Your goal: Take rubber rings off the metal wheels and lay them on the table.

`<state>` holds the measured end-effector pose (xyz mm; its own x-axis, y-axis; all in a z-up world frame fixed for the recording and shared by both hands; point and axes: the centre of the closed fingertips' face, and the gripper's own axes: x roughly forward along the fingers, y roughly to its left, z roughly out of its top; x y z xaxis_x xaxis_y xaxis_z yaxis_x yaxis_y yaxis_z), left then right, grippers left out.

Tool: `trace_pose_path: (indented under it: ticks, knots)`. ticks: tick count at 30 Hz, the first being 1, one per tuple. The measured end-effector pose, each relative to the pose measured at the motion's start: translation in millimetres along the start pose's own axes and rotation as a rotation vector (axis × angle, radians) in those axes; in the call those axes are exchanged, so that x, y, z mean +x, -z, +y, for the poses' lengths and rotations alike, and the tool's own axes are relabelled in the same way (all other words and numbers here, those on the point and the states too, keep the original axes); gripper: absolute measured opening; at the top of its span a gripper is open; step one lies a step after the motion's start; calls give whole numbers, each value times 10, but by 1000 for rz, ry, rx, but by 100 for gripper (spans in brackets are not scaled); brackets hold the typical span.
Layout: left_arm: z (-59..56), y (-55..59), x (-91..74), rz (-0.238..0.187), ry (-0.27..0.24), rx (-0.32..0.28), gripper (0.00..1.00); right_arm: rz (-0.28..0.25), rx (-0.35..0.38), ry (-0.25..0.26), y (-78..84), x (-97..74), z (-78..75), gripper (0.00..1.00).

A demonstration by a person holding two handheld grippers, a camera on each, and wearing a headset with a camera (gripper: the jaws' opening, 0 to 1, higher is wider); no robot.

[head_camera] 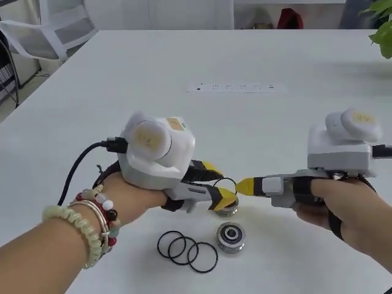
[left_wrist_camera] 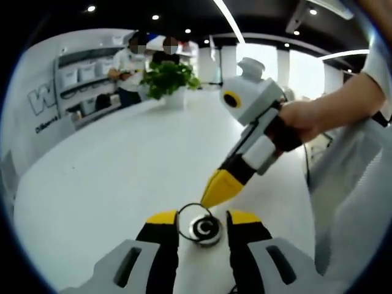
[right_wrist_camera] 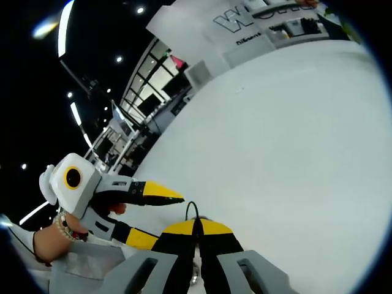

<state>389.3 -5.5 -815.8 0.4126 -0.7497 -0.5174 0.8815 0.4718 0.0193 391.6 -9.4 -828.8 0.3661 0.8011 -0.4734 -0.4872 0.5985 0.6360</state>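
Observation:
A metal wheel (head_camera: 228,211) (left_wrist_camera: 205,229) stands on the white table between the yellow tips of my left gripper (head_camera: 218,184) (left_wrist_camera: 203,219), whose jaws press against its sides. My right gripper (head_camera: 242,185) (right_wrist_camera: 196,228) comes in from the right, shut on a thin black rubber ring (head_camera: 228,179) (left_wrist_camera: 193,204) (right_wrist_camera: 190,205). The ring's pinched side is lifted off the wheel while the rest still loops round it. A second metal wheel (head_camera: 231,237) lies flat nearer to me. Three black rubber rings (head_camera: 187,248) lie overlapping on the table to its left.
The white table (head_camera: 245,122) stretches far ahead. A strip of sockets (head_camera: 236,87) is set into its middle. A potted plant (left_wrist_camera: 165,76) stands at the far right end, and people stand by shelves behind it. A chair (head_camera: 37,37) is at the far left.

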Motion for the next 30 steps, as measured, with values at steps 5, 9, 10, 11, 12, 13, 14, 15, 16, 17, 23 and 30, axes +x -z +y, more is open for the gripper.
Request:
trace_pose_path:
  ticks: [5,9,10,11,12,13,14,15,16,17,23,30]
  knots:
    - [-23,-135,-47,-25,8,15,39,-20,-1,-4,-56,-35,23,0]
    - [-20,-212,-90,-32,1,20,42,-39,-1,-11,-110,-67,47,0]
    - [-20,-232,-106,-33,0,22,44,-43,-1,-15,-120,-74,56,0]
    - [-27,-269,-137,-37,1,27,45,-49,-2,-19,-139,-87,73,0]
    - [-24,-297,-158,-43,1,33,45,-55,-4,-21,-154,-94,80,0]
    - [-17,-335,-191,-49,-1,37,46,-62,-5,-24,-176,-106,93,0]
    - [-8,-359,-213,-51,-3,38,46,-67,-4,-28,-189,-113,103,0]
    - [3,-383,-238,-54,-6,37,47,-72,-4,-31,-202,-120,115,0]
    - [12,-413,-277,-60,-7,31,49,-78,-4,-34,-219,-127,126,0]
    - [10,-430,-305,-63,-6,21,51,-81,-5,-36,-231,-133,135,0]
    - [21,-571,-576,-90,-24,16,55,-101,-12,-59,-299,-158,213,0]
    - [68,-638,-956,-98,-68,36,63,-117,-30,-91,-360,-180,339,0]
